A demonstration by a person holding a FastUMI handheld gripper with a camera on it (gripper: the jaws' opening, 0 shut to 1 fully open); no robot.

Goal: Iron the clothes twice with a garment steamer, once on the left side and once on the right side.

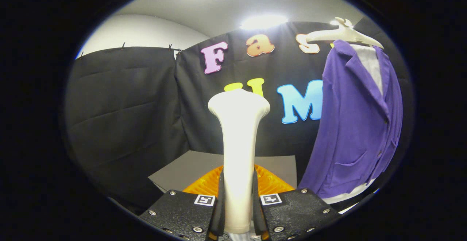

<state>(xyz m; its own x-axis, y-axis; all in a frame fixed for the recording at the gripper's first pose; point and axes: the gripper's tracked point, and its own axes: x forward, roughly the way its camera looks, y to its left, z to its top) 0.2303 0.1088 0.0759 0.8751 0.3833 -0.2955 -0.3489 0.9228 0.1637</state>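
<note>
My gripper point(238, 197) is shut on the white garment steamer point(239, 139), whose handle runs up between both fingers and widens into a head above them. A purple jacket point(355, 120) over a white shirt hangs on a pale hanger point(343, 34) to the right of the steamer and farther off. The steamer head stands apart from the jacket, left of its front panel.
An orange ribbed piece point(270, 182) lies just beyond the fingers on a grey board point(189, 168). Black cloth walls close the booth behind and to the left.
</note>
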